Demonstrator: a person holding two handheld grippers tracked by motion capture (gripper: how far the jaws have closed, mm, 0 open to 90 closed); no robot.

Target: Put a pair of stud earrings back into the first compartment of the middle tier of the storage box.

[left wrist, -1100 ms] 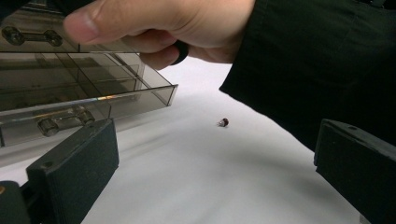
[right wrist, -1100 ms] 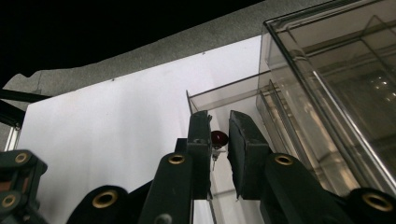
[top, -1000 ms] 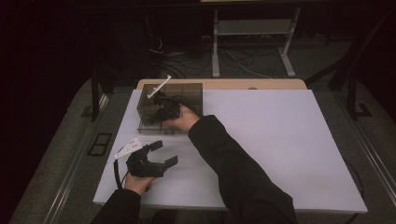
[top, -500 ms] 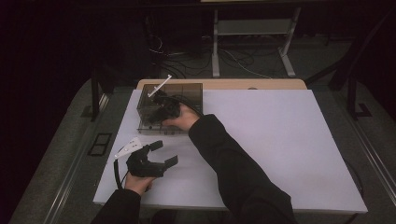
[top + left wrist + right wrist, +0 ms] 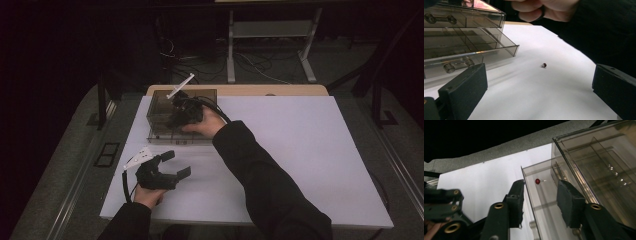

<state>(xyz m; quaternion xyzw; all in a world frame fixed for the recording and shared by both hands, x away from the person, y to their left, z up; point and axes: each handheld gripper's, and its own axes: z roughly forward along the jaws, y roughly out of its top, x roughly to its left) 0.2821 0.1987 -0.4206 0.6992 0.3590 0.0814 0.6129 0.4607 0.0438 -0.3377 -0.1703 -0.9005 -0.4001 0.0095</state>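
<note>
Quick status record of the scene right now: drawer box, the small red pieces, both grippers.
surface: white table top
box: smoky clear drawer box, at the table's far left
open drawer: bottom drawer pulled out
red piece in drawer: one small red piece lying inside it
red piece on table: one small loose red piece, near the box
right gripper: right gripper above the open drawer, jaws just opening, nothing between the pads
left gripper: left gripper low over the table, jaws wide open, empty
</note>
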